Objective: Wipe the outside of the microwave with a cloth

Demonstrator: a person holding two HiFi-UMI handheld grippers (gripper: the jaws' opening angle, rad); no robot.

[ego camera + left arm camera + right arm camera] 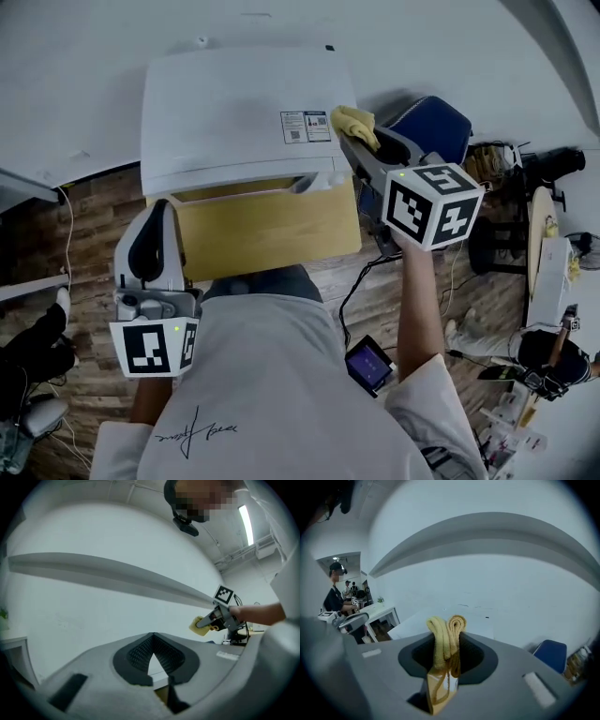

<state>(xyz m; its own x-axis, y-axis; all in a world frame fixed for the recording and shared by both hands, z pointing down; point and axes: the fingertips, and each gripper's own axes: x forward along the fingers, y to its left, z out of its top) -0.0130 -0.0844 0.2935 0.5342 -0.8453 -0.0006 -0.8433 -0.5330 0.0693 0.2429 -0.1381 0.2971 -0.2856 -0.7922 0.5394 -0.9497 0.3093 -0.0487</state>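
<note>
At the right rear corner of the microwave (234,112), the yellow cloth (357,122) sits bunched into a thick fold, seemingly against the white casing. The right gripper (366,141) has its jaws clamped on that fold, and its own view shows the cloth standing up between them, pinched tight. The microwave sits on a wood-coloured bench (272,230), its broad white top facing up with two small labels (306,126) near the right edge. The left gripper (161,214) hangs well apart from the cloth, in front of the bench's left corner. Its jaws are closed tip to tip with nothing between them, and as far as the head view shows it touches neither microwave nor bench. A blue chair (429,127) stands just beyond the right gripper.

By my reading, the wiping step is in hand at the top's right edge or the right side wall; I cannot tell which of the two the cloth presses on. The next move calls for pressing the cloth flat on the casing and drawing it along in an even stroke, with the grip firm enough that the fold does not slip out. The left gripper could steady the microwave if it slides.
</note>
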